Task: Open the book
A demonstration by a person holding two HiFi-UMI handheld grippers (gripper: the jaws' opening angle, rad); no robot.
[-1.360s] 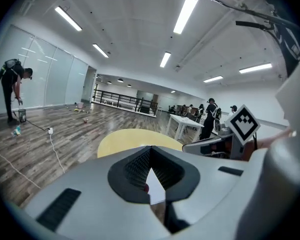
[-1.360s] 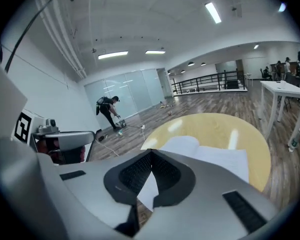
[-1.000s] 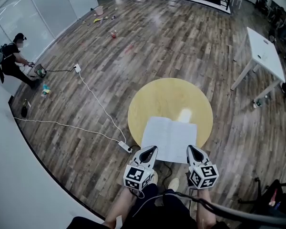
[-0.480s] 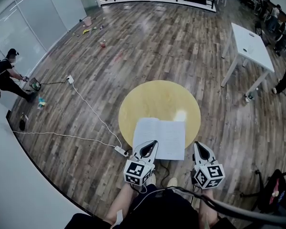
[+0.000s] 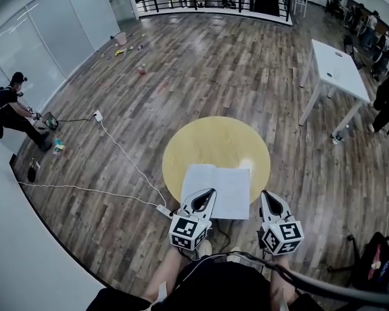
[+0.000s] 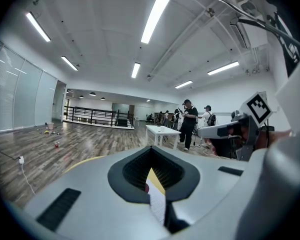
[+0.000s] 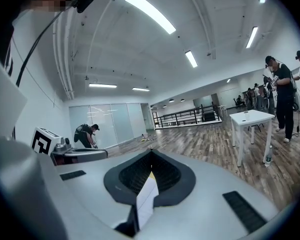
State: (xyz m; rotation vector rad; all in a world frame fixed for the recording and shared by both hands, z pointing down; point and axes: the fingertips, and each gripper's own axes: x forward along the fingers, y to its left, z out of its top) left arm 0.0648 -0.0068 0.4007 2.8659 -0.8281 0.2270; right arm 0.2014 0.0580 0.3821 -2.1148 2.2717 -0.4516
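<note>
In the head view, the book (image 5: 217,190) is lying open, pages up, on the near part of the round yellow table (image 5: 214,141), at lower centre of the frame. The left gripper (image 5: 203,201) is pointing at the book's lower left corner, and the right gripper (image 5: 271,204) is sitting just off its lower right corner. Only the gripper views are showing the fingers: each pair is pressed nearly together, pinching nothing, with a sliver of white page showing through the slit.

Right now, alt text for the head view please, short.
An open book lies flat on the near side of a round yellow table, seen from above. The left gripper points at the book's near edge and the right gripper sits just right of it. Wood floor all around.
</note>
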